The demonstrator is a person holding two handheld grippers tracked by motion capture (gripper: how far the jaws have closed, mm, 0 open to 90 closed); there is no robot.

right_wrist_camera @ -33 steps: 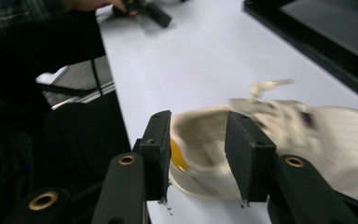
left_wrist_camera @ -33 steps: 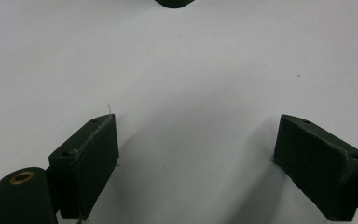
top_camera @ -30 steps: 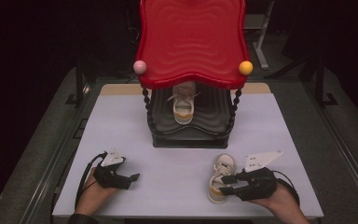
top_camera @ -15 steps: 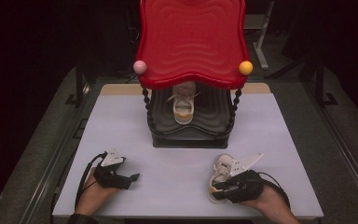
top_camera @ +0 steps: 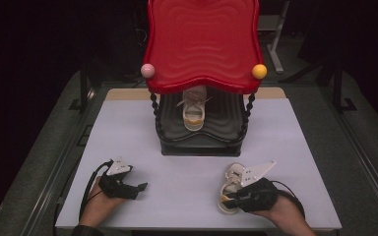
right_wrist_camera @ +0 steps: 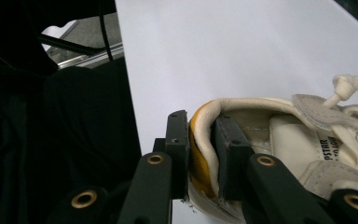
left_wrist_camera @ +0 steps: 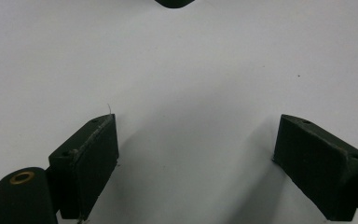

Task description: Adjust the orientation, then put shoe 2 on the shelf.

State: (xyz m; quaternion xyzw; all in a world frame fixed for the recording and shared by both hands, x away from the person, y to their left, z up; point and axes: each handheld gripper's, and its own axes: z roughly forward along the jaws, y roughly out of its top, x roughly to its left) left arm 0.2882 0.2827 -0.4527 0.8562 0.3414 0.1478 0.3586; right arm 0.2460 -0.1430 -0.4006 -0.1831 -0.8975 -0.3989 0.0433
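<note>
A cream sneaker [top_camera: 232,178] with a yellow heel lies near the table's front edge at the right. My right gripper [top_camera: 228,200] is shut on its heel collar; in the right gripper view the two jaws pinch the heel rim of the sneaker [right_wrist_camera: 261,126], one inside and one outside. A matching sneaker [top_camera: 194,111] stands on the lower black shelf of a small rack [top_camera: 200,135] under a red wavy top tray [top_camera: 202,39]. My left gripper [top_camera: 140,188] rests open on the white table at front left, with nothing between its pads [left_wrist_camera: 91,161].
The rack has beaded black posts and a pink ball [top_camera: 147,70] and a yellow ball [top_camera: 259,71] at the tray's front corners. The white tabletop [top_camera: 128,128] spreads around it. Dark floor and metal frames surround the table.
My right gripper has shifted slightly left and toward the front edge at the sneaker's heel, closing on it. The left gripper has stayed put.
</note>
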